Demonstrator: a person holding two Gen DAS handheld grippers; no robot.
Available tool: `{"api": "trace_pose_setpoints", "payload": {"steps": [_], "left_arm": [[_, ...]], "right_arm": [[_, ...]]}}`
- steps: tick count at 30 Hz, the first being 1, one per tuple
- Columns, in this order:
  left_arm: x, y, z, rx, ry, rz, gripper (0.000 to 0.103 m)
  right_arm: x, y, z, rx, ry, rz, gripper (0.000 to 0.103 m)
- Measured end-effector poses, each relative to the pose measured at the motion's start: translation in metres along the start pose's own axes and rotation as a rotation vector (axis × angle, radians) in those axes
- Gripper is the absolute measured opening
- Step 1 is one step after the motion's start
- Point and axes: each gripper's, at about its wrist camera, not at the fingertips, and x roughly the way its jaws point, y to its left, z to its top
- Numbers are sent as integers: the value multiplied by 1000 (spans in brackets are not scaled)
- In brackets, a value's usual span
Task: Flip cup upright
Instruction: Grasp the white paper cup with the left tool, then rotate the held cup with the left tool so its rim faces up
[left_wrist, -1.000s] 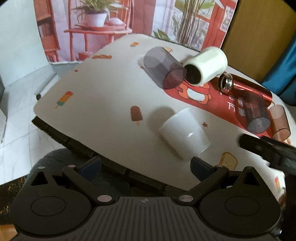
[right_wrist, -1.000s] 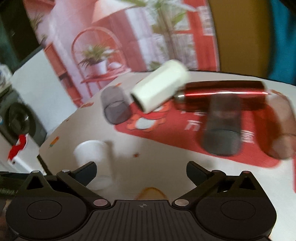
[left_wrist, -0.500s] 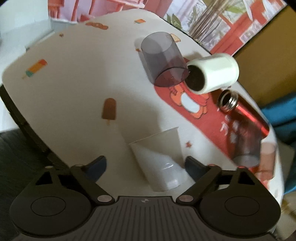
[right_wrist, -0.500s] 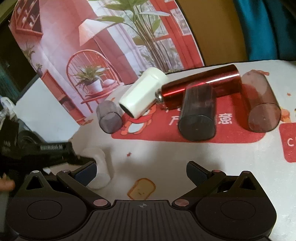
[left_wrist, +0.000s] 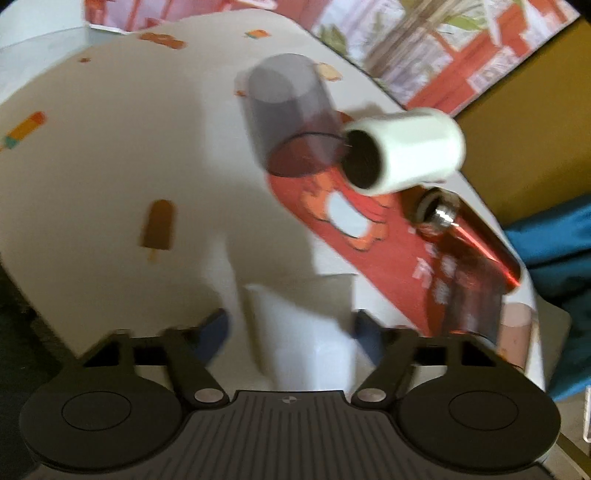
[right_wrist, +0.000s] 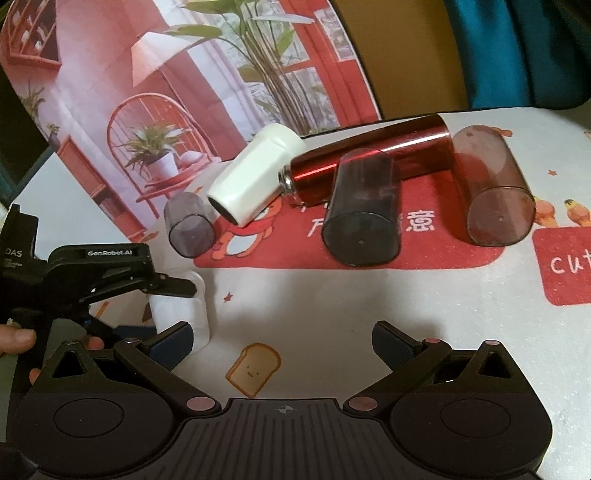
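A plain white cup (left_wrist: 303, 332) lies between the fingers of my left gripper (left_wrist: 291, 332), whose jaws stand either side of it with small gaps showing. In the right wrist view the same cup (right_wrist: 184, 310) sits near the table's left edge with the left gripper (right_wrist: 162, 291) around it. My right gripper (right_wrist: 282, 339) is open and empty, low over the table.
Lying on the table: a grey clear cup (right_wrist: 190, 225), a white cap cup (right_wrist: 255, 177), a red metal flask (right_wrist: 369, 158), a dark cup (right_wrist: 364, 214) and a brownish cup (right_wrist: 495, 192). A red mat (right_wrist: 443, 240) lies under them. The table edge (left_wrist: 33, 288) is close on the left.
My left gripper has moved forward so the white cup now lies deep between its fingers, which have narrowed. My right gripper has drawn back slightly and stays open.
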Motion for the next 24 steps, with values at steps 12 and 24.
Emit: {"api": "trace_pose_setpoints", "payload": {"steps": [12, 24], "left_arm": [[-33, -13, -14, 249, -193, 88, 60], [-7, -39, -9, 471, -371, 179, 60]], "right_arm": [[-1, 4, -1, 7, 0, 17, 103], [-5, 1, -3, 13, -11, -1, 103]]}}
